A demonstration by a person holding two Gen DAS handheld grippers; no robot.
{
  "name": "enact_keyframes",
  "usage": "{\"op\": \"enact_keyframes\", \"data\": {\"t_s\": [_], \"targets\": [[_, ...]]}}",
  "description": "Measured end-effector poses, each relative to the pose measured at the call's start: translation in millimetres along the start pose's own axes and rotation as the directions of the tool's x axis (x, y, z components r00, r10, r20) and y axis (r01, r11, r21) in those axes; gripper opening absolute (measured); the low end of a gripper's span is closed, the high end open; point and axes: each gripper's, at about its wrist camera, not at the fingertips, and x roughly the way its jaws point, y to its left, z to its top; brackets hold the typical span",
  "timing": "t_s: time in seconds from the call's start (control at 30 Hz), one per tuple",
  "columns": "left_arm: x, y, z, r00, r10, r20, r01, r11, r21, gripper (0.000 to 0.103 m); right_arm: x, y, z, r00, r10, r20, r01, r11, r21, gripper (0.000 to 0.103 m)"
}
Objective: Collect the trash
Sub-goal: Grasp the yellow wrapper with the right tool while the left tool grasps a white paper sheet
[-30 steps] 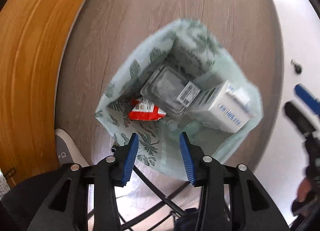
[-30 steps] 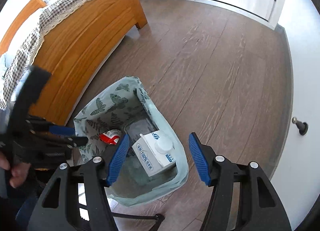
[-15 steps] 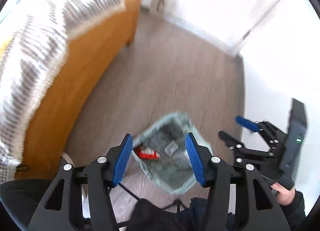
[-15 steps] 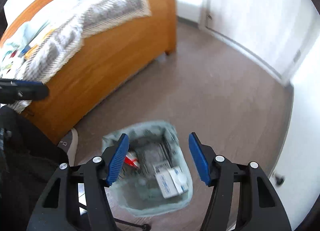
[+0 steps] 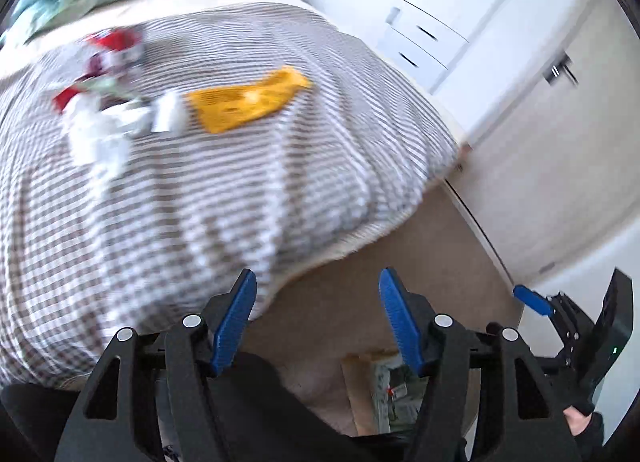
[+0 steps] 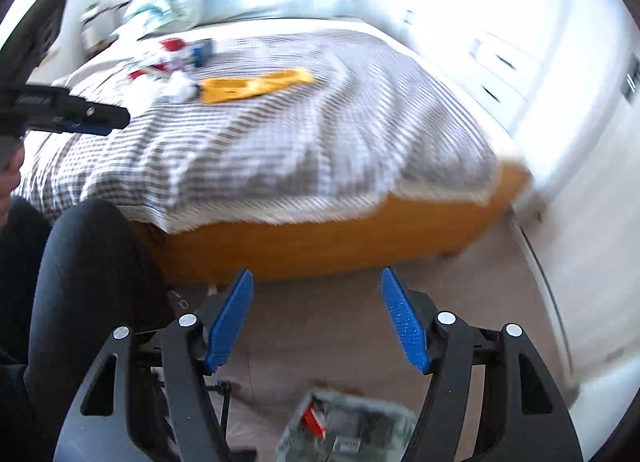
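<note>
Trash lies on the striped bed cover: a yellow wrapper (image 5: pixel 244 100) (image 6: pixel 256 88), crumpled white paper (image 5: pixel 100 130) (image 6: pixel 178 88) and red and white packets (image 5: pixel 112 50) (image 6: pixel 172 52). My left gripper (image 5: pixel 318 316) is open and empty, raised above the bed's near edge. My right gripper (image 6: pixel 316 316) is open and empty, over the floor in front of the bed. The green patterned trash bag (image 6: pixel 348 430) (image 5: pixel 394 390) sits low between the fingers, with trash inside.
The bed has a wooden frame (image 6: pixel 320 238) and a pale blue pillow (image 6: pixel 224 2). White cabinets with drawers (image 5: pixel 460 30) stand on the right. The person's dark leg (image 6: pixel 88 282) is at the left. The left gripper shows in the right wrist view (image 6: pixel 60 110).
Both grippers have lifted and tilted up from the trash bag toward the bed. The bag has dropped to the bottom of both views and the trash on the bed has come into view.
</note>
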Motion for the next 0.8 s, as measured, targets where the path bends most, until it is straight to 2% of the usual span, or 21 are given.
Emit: {"op": "enact_keyframes", "data": {"t_s": [0.1,0.2,0.33,0.4,0.47,0.6,0.7,0.73,0.77,0.8], "targets": [[-8.0,49.3,10.2,0.999,0.022,0.037,-0.018,0.995,-0.099,0.061,17.1,34.5,28.7,1.0,0.003,0.019,-0.001,0.996,-0.086,0.065],[-18.2,96.3,23.1,0.997,0.024,0.077,-0.007,0.977,-0.215,0.061,32.0,73.1,55.3,0.998,-0.018,0.057,0.028,0.983,-0.179,0.065],[-31.6,157.5,55.5,0.987,0.038,0.157,0.026,0.923,-0.384,0.061,45.1,116.3,82.0,0.991,-0.046,0.126,0.082,0.951,-0.297,0.064],[-33.9,183.9,75.1,0.979,0.007,0.203,0.086,0.889,-0.449,0.061,59.6,136.3,94.9,0.985,-0.077,0.154,0.127,0.929,-0.349,0.064],[-27.1,204.4,97.2,0.98,-0.016,0.199,0.112,0.866,-0.487,0.06,75.8,151.6,108.5,0.982,-0.094,0.166,0.151,0.914,-0.377,0.064],[-9.3,234.9,134.0,0.977,0.027,0.21,0.096,0.827,-0.553,0.06,109.1,166.7,136.4,0.98,-0.111,0.167,0.167,0.913,-0.373,0.064],[10.9,251.4,147.9,0.98,0.027,0.196,0.09,0.821,-0.563,0.059,134.0,173.1,155.9,0.977,-0.138,0.161,0.188,0.914,-0.36,0.064],[15.8,254.5,150.7,0.98,0.031,0.199,0.089,0.822,-0.563,0.05,140.3,175.4,160.5,0.975,-0.145,0.166,0.197,0.912,-0.36,0.064],[19.8,256.2,152.3,0.977,0.023,0.211,0.1,0.827,-0.554,0.033,146.9,176.7,164.9,0.973,-0.149,0.176,0.205,0.911,-0.358,0.064],[25.2,257.7,155.3,0.976,0.016,0.219,0.107,0.835,-0.54,0.021,153.1,177.3,168.3,0.971,-0.152,0.183,0.21,0.909,-0.36,0.064]]}}
